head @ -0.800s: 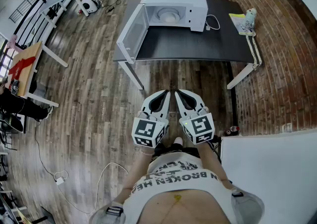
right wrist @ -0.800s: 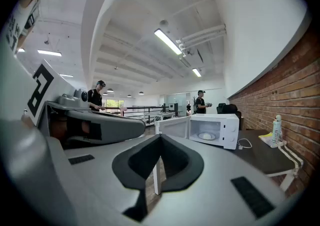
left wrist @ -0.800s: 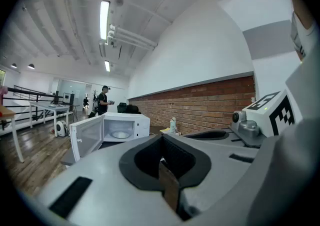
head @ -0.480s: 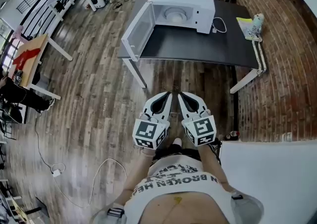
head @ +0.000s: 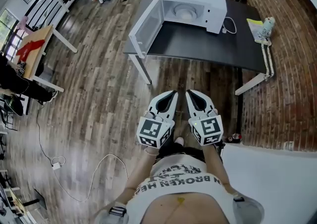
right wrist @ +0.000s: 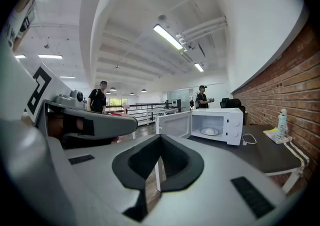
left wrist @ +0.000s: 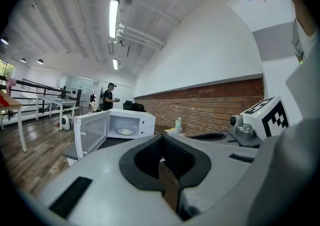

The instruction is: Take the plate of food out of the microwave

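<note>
L gripper & R gripper sit side by side, low centre of head view, both aimed up-frame at the desk. Jaws on each are pressed together w/ nothing btwn them, which fits: the person stands well back from the desk, so nothing's in reach yet. Microwave is top centre, its door swung out to frame-left, leaving the cavity exposed. Plate of food is inside, mid-cavity, untouched. Prob the approach stage; jaws must part before the plate rim.
</note>
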Motion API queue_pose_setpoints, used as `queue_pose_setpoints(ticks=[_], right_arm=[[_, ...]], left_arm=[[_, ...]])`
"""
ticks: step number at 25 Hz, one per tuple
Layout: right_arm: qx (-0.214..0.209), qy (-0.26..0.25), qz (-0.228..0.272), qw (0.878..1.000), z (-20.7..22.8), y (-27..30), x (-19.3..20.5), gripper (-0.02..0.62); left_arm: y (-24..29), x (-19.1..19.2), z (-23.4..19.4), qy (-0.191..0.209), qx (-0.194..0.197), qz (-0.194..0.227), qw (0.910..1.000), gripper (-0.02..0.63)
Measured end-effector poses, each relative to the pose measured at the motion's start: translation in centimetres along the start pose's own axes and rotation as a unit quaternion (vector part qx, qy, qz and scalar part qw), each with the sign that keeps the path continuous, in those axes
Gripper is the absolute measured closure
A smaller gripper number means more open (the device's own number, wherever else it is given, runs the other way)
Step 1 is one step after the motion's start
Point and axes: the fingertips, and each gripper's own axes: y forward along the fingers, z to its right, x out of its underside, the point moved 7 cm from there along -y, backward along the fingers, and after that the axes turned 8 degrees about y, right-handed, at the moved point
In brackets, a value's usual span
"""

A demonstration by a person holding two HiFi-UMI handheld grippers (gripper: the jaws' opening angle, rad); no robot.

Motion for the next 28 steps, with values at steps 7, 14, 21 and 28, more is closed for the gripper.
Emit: queue_pose_setpoints(ticks=[7,14,21,28], right_arm=[[0.011,-0.008,0.004,1.000,1.5,5.0,-1.5,0.588],[0.025,-0.010,0.010,1.000,3.6,10.7,-3.9,0.588],[0.053,-0.005,0.007,0.999,5.1,14.7,-4.5,0.588],[0.057,0.003,0.000,0.998,4.8,17.9,-4.7,0.588]], left_arm=[[4.0,-0.5,-4.4,-0.007,0.022,0.008,0.9997,0.601],[9.1,-1.5,-8.9,-0.011,0.063,0.004,0.9980,0.601],[12.2,-1.4,-12.7,-0.013,0.084,-0.005,0.9964,0.601],[12.9,-1.1,-15.9,-0.018,0.092,-0.013,0.9955,0.601]])
